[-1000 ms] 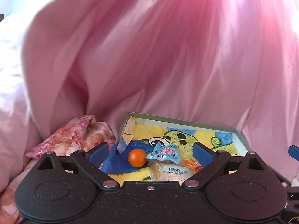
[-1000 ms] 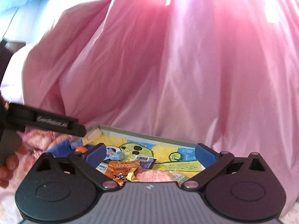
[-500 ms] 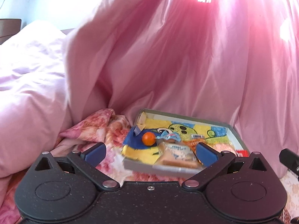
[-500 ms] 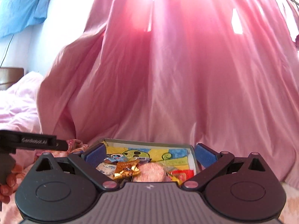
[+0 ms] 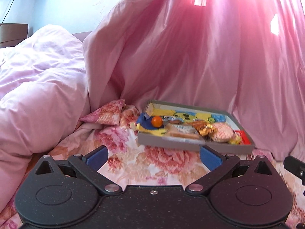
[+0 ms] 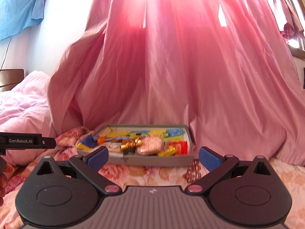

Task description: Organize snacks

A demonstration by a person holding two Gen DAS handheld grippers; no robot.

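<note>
Snack tray (image 5: 192,145) flat on bed (image 5: 152,164), long axis running left-right.
Left claw (image 5: 154,155) & right claw (image 6: 153,156) both wide open, empty.

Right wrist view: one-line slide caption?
Open right gripper faces a grey snack box on a floral bedsheet, pink curtain behind.

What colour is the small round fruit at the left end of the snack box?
Orange. The round fruit shows best in the left wrist view, inside the grey box.

I see bright daylight glowing through the pink curtain (image 6: 171,57), blown out in patches up top. The snack box (image 5: 190,145) looks smeared by motion blur; fisheye bending darkens my corners.
</note>
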